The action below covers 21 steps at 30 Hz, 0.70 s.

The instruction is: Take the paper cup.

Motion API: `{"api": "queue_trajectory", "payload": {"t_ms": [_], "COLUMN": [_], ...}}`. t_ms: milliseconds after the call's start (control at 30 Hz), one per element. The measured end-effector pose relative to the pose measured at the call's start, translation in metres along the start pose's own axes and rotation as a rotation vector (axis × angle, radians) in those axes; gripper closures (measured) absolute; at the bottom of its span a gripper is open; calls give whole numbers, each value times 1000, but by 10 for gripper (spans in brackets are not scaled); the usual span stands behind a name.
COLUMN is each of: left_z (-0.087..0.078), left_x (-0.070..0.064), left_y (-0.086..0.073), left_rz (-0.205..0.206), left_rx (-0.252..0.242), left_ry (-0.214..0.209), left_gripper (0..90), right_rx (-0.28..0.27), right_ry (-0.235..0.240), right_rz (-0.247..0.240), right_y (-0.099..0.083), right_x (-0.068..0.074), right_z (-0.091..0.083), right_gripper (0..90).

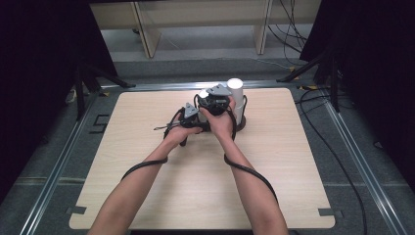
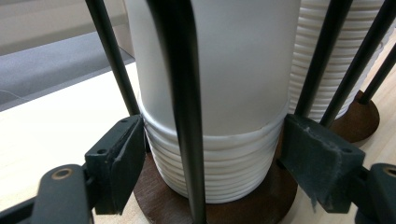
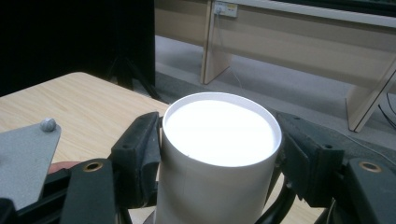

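Your left gripper (image 2: 212, 149) has its jaws pressed against both sides of the stack of white cups (image 2: 215, 93), low down where the rims bunch into ridges, just above the round brown base (image 2: 163, 203). Thin black rods (image 2: 184, 93) rise from that base around the stack. Your right gripper (image 3: 219, 154) pinches the same stack near its top, one jaw on each side of the upturned cup bottom. A second stack (image 2: 327, 60) stands just beside the first, on the wooden table (image 1: 147, 186).
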<state>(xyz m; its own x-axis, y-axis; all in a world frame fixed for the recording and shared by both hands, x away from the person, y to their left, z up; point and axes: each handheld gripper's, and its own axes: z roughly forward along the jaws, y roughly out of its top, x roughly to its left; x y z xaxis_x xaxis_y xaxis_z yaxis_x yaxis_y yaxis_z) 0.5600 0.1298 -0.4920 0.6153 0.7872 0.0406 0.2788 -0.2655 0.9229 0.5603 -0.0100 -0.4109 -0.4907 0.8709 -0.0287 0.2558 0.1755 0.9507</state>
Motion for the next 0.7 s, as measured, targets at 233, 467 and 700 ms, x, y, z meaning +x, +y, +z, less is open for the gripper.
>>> {"api": "queue_trajectory", "payload": {"t_ms": [233, 467, 700], "left_z": [-1, -1, 0], "left_x": [-1, 0, -1], "left_y": [0, 0, 1], "left_rz": [24, -2, -23], "left_rx": [7, -6, -12], "left_ry": [-6, -13, -17], "left_gripper": [224, 218, 203], "right_rx": [-19, -27, 0], "right_ry": [-6, 5, 18], "right_rz": [-6, -20, 1], "right_y": [1, 3, 4], "right_x": [-2, -3, -3], "right_z": [-3, -3, -4], "right_gripper": [358, 361, 349]}}
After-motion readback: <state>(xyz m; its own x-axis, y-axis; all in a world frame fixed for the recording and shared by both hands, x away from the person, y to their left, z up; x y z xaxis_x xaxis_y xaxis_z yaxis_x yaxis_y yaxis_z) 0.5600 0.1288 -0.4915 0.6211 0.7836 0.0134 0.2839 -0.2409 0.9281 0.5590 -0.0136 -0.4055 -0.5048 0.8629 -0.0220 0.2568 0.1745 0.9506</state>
